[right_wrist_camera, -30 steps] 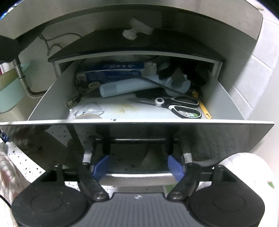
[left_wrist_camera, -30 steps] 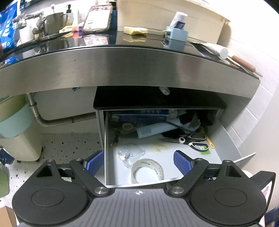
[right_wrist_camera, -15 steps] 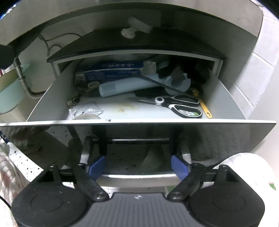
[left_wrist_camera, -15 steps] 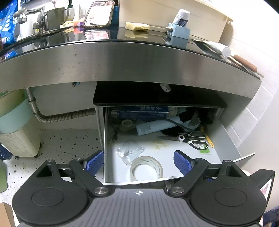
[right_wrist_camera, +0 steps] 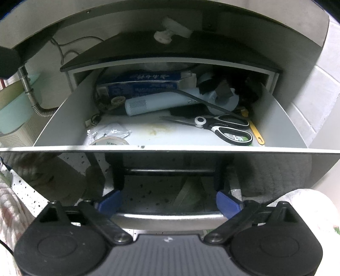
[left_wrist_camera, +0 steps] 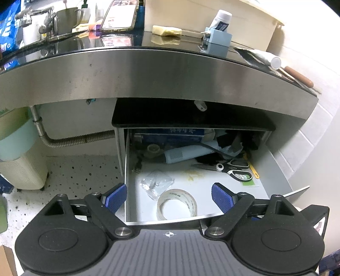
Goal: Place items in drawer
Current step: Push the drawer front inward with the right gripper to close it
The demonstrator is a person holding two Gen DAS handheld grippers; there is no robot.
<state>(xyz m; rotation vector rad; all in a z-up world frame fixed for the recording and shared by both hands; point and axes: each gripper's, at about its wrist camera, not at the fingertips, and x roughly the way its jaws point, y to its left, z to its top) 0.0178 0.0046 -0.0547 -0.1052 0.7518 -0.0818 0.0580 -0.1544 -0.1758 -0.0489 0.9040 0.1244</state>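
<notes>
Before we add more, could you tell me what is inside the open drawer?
The drawer holds a tape roll, scissors, a crumpled plastic bag, a pale blue tube and a blue box. Its back corners are dark.

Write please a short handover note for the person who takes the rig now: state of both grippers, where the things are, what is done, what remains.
Left hand-held gripper: open, empty, above the drawer's front.
Right hand-held gripper: open, empty, at the drawer's handle, not gripping it.
Drawer: pulled out. Inside: tape roll near the front, scissors on the right, clutter at the back.
On the counter: phone, tube, other small things.
Left: choose the next item, place it, close the drawer.
</notes>
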